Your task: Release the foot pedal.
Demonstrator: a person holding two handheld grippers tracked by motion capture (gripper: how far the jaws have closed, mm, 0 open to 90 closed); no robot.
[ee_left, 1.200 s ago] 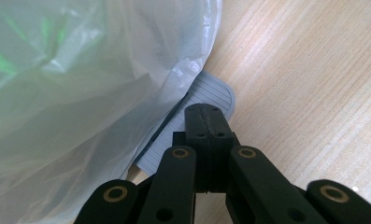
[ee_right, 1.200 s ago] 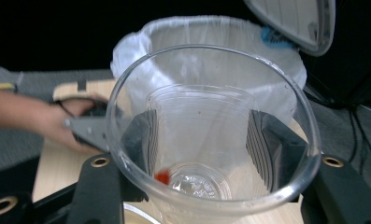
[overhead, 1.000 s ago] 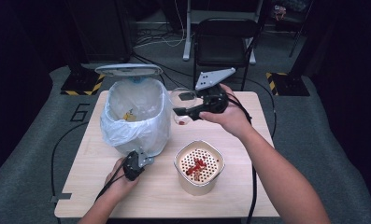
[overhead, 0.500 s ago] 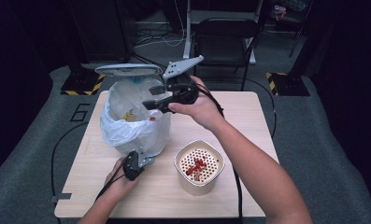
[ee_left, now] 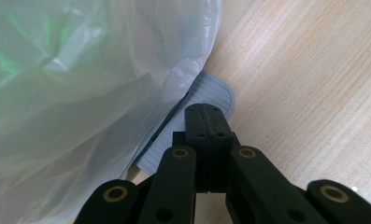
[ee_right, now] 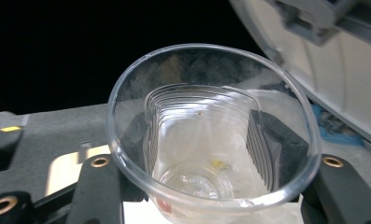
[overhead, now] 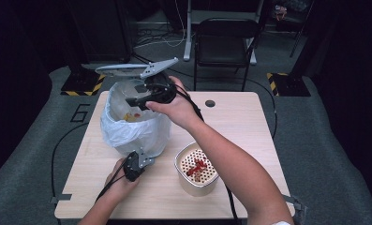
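A bin lined with a white plastic bag (overhead: pixel 132 129) stands at the table's left, its grey lid (overhead: pixel 112 70) raised at the back. My right gripper (overhead: pixel 137 101) hangs over the bin's mouth, shut on a clear plastic cup (ee_right: pixel 211 140) that lies between its jaws with the rim toward the camera. A few small scraps stick inside the cup. My left gripper (overhead: pixel 136 165) rests at the bin's front foot, jaws shut, its tip (ee_left: pixel 206 116) on the grey ribbed pedal (ee_left: pixel 216 93) beside the bag (ee_left: pixel 80 93).
A white pot with a perforated top (overhead: pixel 182 161) and red pieces (overhead: pixel 197 168) on it stands at the front right of the bin. Yellow and red scraps (overhead: pixel 131 115) lie inside the bag. A chair (overhead: pixel 226 42) stands behind the table.
My right gripper has carried the cup leftward, from above the table's middle to over the open bin. The left gripper has stayed on the pedal.
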